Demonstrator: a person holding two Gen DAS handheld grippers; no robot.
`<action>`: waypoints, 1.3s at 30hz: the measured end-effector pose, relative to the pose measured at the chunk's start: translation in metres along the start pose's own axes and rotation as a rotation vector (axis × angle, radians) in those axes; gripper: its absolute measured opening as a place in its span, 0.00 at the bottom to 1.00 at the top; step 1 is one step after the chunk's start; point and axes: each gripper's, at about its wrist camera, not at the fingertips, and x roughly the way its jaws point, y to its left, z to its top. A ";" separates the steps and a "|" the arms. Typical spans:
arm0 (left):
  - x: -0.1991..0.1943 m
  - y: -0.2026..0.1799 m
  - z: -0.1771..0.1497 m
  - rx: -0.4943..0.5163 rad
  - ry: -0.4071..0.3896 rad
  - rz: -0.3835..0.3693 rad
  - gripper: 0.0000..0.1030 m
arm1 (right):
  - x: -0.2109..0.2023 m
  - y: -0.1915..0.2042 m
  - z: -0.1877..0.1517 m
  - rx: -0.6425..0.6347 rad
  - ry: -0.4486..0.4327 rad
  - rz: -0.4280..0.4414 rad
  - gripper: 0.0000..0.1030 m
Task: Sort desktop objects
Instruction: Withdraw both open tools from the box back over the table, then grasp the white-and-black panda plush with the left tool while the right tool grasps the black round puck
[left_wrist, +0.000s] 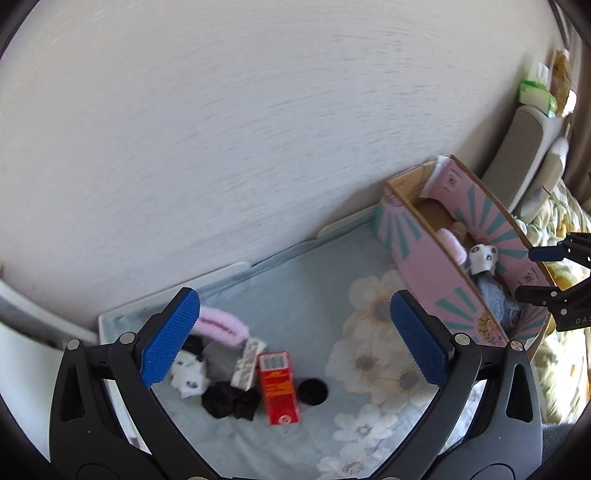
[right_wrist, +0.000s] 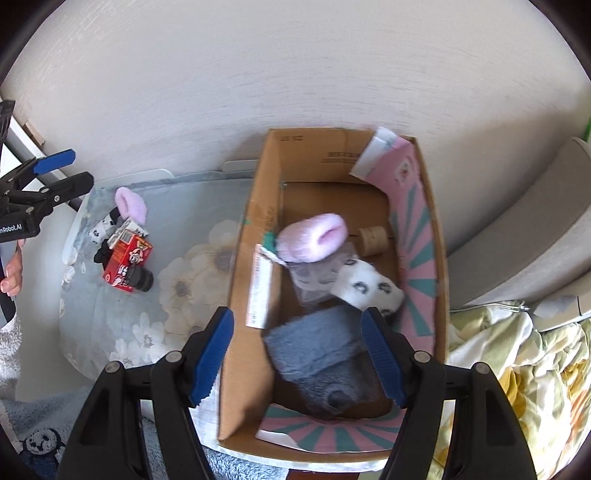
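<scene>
Clutter sits lower centre: red carton (left_wrist: 279, 388), socks (left_wrist: 231, 403). Box (left_wrist: 436, 266) right. Both my grippers (left_wrist: 295, 334) (right_wrist: 299, 356) gape, empty.

blurred: wall (left_wrist: 258, 129) | part hidden: panda sock (left_wrist: 188, 376) behind tongs

Bare floral cloth (left_wrist: 369, 332) lay free between the clutter and the box (right_wrist: 243, 295). The red carton (left_wrist: 279, 387), black cap (left_wrist: 313, 391) and black sock (left_wrist: 231, 400) crowded together near the wall (left_wrist: 258, 129). Inside the box, a grey sock (right_wrist: 317, 354) and pink slipper (right_wrist: 314, 240) filled most of the floor.
</scene>
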 end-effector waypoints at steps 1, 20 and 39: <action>-0.001 0.009 -0.005 -0.021 0.002 0.009 1.00 | 0.002 0.004 0.001 -0.006 0.001 0.004 0.65; -0.015 0.104 -0.095 -0.259 0.066 0.103 1.00 | 0.035 0.095 0.021 -0.203 0.059 0.069 0.65; 0.008 0.154 -0.180 -0.420 0.145 0.127 1.00 | 0.105 0.172 0.016 -0.324 0.174 0.125 0.66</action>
